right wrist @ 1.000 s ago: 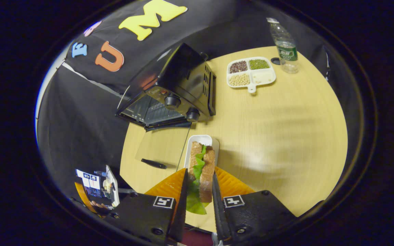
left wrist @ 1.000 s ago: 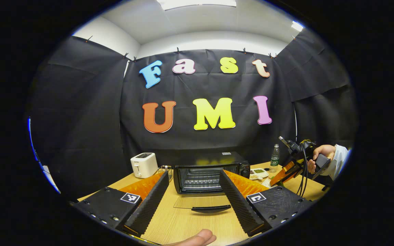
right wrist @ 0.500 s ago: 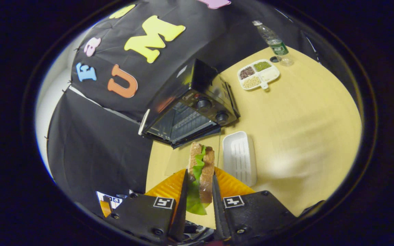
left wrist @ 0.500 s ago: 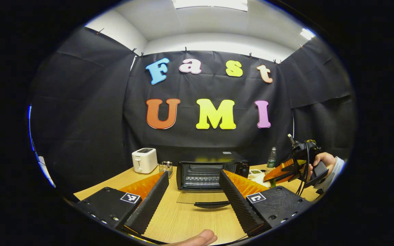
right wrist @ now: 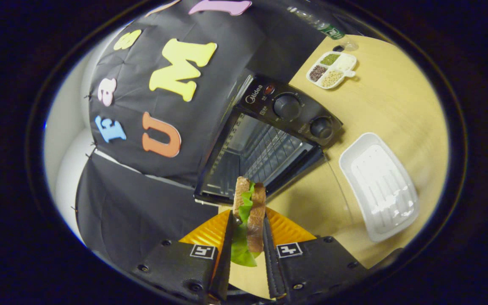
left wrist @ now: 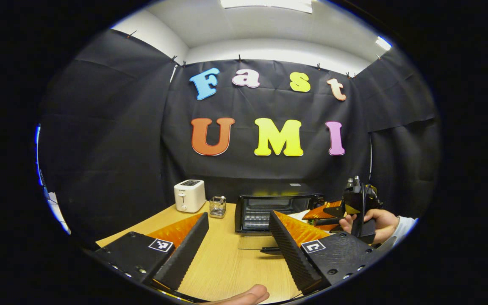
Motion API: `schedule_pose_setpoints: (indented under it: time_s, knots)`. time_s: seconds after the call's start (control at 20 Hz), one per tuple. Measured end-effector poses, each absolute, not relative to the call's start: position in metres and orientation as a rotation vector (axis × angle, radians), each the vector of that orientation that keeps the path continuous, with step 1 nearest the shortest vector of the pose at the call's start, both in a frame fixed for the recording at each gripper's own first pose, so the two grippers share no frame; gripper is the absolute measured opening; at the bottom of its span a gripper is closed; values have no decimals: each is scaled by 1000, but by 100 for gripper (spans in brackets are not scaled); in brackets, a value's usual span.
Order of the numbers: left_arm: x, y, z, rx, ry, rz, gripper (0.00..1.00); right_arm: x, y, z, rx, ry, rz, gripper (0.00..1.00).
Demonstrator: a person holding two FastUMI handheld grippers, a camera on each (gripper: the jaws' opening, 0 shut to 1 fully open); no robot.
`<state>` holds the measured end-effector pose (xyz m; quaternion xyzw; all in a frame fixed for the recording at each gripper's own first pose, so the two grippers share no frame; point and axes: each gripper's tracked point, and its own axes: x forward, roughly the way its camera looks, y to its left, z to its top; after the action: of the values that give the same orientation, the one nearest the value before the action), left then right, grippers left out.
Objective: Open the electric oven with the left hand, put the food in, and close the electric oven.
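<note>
— While my left gripper (left wrist: 237, 239) is hovering low over the wooden table (left wrist: 227, 271) with its jaws spread wide and nothing between them, what are you making out in the left gripper view?

— I am seeing the electric oven (left wrist: 269, 207) standing at the far side of the table, its door (left wrist: 254, 243) lying open and flat toward us. A white toaster (left wrist: 189, 195) is sitting to its left, with a small wire rack (left wrist: 217, 206) between the two. At the right, a hand (left wrist: 379, 222) is holding the right gripper (left wrist: 331, 212) just beside the oven's front.

— And the right gripper view?

— My right gripper (right wrist: 246, 237) is pinching the sandwich (right wrist: 248, 212) on both sides, lettuce hanging out near the fingers. The sandwich is hanging just in front of the oven's open mouth (right wrist: 256, 156), not yet inside. An empty white tray (right wrist: 379, 186) is lying on the table to the right, and a divided dish of beans (right wrist: 331, 70) and a water bottle (right wrist: 318, 25) are standing farther off.
</note>
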<state>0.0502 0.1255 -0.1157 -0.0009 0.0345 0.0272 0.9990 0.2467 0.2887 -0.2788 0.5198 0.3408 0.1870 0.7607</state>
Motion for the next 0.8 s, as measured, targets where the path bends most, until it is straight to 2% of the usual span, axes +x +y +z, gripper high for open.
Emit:
schedule_pose_setpoints:
  time_s: [0.2, 0.3, 0.5, 0.65, 0.8]
  knots:
    - [58, 129, -124, 17, 99, 50, 94, 305, 313, -295, 1220, 603, 267, 39]
    - [63, 130, -131, 15, 122, 45, 94, 336, 320, -305, 1222, 544, 201, 36]
    - [73, 135, -142, 22, 148, 44, 94, 381, 320, -325, 1188, 439, 73, 37]
    - [78, 139, -150, 37, 174, 53, 94, 402, 326, -330, 1169, 412, 50, 37]
    - [80, 136, -154, 33, 186, 41, 94, 405, 329, -347, 1149, 453, 35, 41]
